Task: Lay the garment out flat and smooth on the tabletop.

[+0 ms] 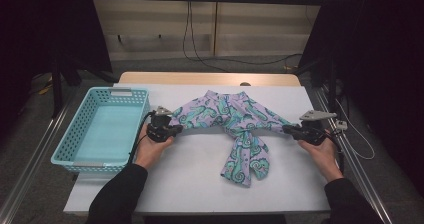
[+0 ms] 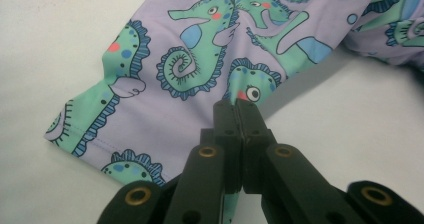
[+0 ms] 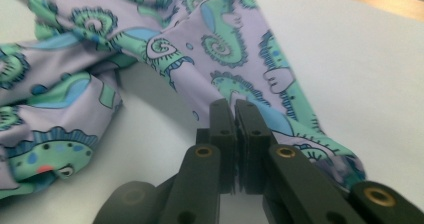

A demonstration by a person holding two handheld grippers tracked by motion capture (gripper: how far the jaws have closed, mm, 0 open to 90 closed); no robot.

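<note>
A lilac garment (image 1: 235, 119) printed with green seahorses lies spread across the white table (image 1: 190, 184), its lower part bunched toward the front. My left gripper (image 1: 177, 129) is at the end of the garment's left sleeve. In the left gripper view the jaws (image 2: 236, 104) are pressed together on the edge of that sleeve (image 2: 175, 59). My right gripper (image 1: 286, 129) is at the end of the right sleeve. In the right gripper view its jaws (image 3: 234, 104) are closed on the sleeve fabric (image 3: 220, 44). A hand holds each gripper.
A light blue plastic basket (image 1: 67, 139) stands on the table's left side, with nothing in it. The wooden table edge (image 1: 210, 78) runs along the back. Dark frame posts stand to both sides, and cables hang at the far wall.
</note>
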